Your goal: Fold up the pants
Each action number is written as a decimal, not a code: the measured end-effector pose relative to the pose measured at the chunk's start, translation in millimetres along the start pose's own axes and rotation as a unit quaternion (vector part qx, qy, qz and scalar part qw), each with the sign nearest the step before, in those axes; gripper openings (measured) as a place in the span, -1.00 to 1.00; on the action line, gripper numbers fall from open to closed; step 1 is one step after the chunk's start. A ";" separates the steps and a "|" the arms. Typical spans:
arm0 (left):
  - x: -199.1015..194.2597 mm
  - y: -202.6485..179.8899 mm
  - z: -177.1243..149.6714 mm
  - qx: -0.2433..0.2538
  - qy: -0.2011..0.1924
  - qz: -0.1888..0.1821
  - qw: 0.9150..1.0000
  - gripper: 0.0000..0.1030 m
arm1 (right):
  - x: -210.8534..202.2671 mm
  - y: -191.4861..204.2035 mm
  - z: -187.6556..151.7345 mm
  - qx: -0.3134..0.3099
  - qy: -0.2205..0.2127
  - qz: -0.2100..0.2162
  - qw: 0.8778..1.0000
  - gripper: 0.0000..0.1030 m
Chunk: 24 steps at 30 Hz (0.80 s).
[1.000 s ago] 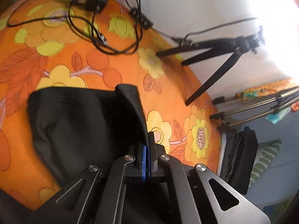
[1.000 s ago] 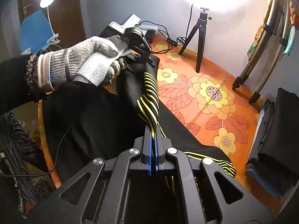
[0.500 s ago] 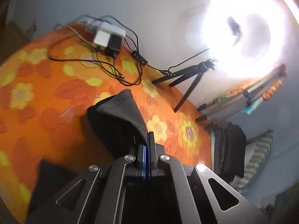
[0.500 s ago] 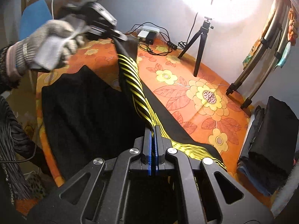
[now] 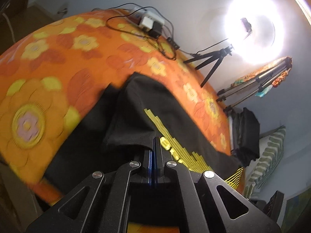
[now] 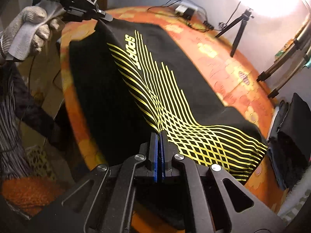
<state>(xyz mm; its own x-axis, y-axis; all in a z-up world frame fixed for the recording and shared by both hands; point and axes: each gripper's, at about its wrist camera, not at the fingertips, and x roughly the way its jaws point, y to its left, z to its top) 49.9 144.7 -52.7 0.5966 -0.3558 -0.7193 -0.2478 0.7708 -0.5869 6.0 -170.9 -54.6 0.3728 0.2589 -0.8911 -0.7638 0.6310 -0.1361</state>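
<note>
Left gripper (image 5: 154,145), jaws closed on a black edge of the pants (image 5: 140,116), pinched fabric rising straight out of the closed pads; same tool seen from the right wrist at upper left (image 6: 106,17), held by a gloved hand (image 6: 27,29) and clamping the far corner of the garment. Right gripper (image 6: 159,136), jaws likewise closed on the near edge, right where the yellow line print (image 6: 155,89) meets the tips. Between the two pinch points, cloth drawn into a broad taut sheet with the "SPORT" lettering facing up, where a second ago only a narrow twisted band hung between the tools; left tool carried well out to the left over that interval, right tool tipped lower. Beneath the raised layer, a second black layer lying flat on the orange floral bedspread (image 5: 48,73). Farther out, a cable tangle with adapters (image 5: 151,22), a small tripod (image 5: 211,64) and a ring light (image 5: 252,33) by the wall, all well apart from the garment. Likely meaning for the task: garment spread and tensioned, fold itself not yet laid down; lowering both edges evenly probably the next requirement, a slack corner the main risk of a crooked crease.
</note>
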 end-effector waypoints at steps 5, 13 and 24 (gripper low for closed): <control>-4.8 15.2 -27.2 0.001 0.020 0.004 1.000 -1.00 | 5.6 17.6 -17.0 -0.029 0.035 -0.009 0.999 -0.95; -18.9 9.8 -55.5 0.050 0.033 0.000 0.998 -1.00 | 7.8 39.5 -36.0 -0.083 0.110 0.010 0.990 -0.94; -24.7 24.0 -56.3 0.041 0.038 -0.003 0.998 -0.82 | -59.0 1.5 38.7 -0.011 0.021 0.104 0.994 0.07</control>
<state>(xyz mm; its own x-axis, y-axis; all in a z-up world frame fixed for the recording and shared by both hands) -13.8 142.2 -69.9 0.5380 -0.3978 -0.7432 -0.1791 0.8076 -0.5619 3.3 -157.0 14.5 0.1842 0.3510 -0.9181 -0.8331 0.5515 0.0436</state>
